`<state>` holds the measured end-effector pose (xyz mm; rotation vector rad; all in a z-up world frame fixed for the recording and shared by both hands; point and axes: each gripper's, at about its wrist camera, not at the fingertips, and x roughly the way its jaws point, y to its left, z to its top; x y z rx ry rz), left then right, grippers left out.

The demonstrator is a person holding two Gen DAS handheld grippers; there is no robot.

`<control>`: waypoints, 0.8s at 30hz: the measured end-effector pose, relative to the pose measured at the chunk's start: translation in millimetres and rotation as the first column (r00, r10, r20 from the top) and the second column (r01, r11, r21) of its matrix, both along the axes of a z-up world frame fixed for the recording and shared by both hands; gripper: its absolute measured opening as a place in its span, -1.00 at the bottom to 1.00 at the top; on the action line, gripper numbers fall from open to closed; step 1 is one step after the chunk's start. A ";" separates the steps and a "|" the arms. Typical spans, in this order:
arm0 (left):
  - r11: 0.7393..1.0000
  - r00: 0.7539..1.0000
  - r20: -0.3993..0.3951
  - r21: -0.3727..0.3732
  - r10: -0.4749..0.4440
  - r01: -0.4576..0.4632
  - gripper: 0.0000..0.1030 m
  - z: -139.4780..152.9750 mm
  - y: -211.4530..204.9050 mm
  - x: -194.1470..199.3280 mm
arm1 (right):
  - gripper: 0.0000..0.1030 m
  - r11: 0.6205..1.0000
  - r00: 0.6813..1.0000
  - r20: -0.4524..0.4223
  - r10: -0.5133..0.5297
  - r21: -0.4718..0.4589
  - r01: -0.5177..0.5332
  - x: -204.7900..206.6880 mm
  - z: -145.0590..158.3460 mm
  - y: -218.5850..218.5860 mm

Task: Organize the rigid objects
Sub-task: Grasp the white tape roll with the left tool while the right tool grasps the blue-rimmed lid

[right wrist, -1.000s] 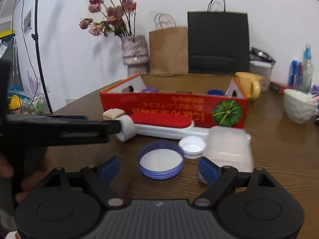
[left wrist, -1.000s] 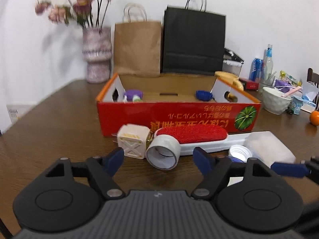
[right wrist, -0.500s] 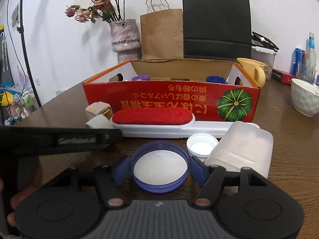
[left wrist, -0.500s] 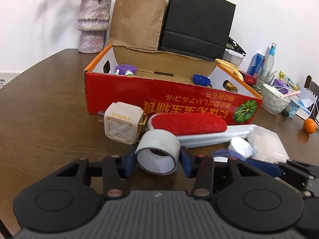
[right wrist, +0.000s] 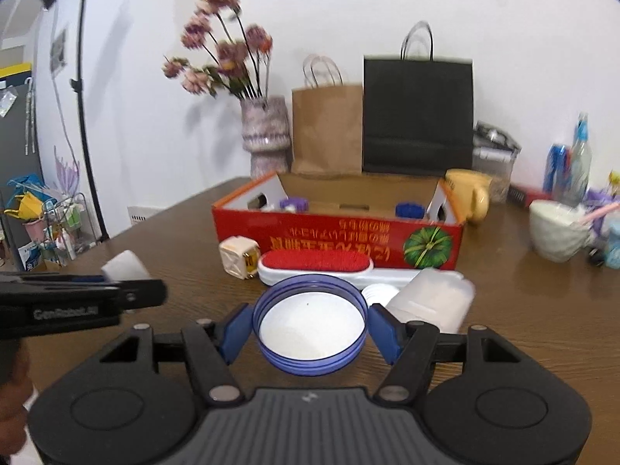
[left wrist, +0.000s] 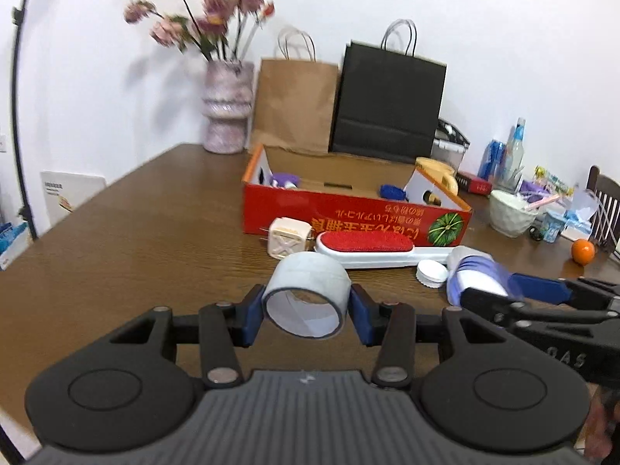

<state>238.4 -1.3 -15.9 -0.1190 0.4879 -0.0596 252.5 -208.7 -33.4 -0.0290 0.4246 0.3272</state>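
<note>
My left gripper (left wrist: 307, 314) is shut on a grey tape roll (left wrist: 310, 290) and holds it above the table. My right gripper (right wrist: 310, 329) is shut on a blue-rimmed white lid (right wrist: 310, 323), also lifted; it shows in the left wrist view (left wrist: 478, 277) too. The red cardboard box (left wrist: 348, 215) (right wrist: 341, 234) stands open ahead with a purple item and a blue item inside. In front of it lie a cream cube plug (left wrist: 287, 237), a red-topped white brush (left wrist: 364, 247), a small white cap (left wrist: 431, 272) and a clear plastic container (right wrist: 430, 297).
A flower vase (left wrist: 226, 110), a brown paper bag (left wrist: 296, 104) and a black bag (left wrist: 389, 104) stand behind the box. A yellow mug (right wrist: 467, 195), a white bowl (right wrist: 558, 232), bottles and an orange (left wrist: 582, 251) are at the right.
Both grippers closed on their objects and have lifted them off the table and pulled back; the tape roll and the blue lid now hang above the wood.
</note>
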 end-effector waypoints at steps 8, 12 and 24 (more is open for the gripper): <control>1.000 0.999 0.037 0.011 0.000 0.000 -0.09 13.4 -1.8 -66.6 | 0.27 0.999 0.998 0.059 -0.031 0.010 0.031 -68.5 18.5 -16.9; 1.000 0.998 0.062 0.009 -0.001 0.001 -0.09 20.1 -3.6 -85.1 | 0.27 0.999 0.996 0.077 -0.043 0.027 0.041 -91.3 20.9 -22.5; 1.000 0.995 0.096 0.015 -0.009 0.008 -0.09 28.3 -9.1 -88.1 | 0.27 0.998 0.995 0.084 -0.046 0.044 0.043 -94.1 22.3 -25.4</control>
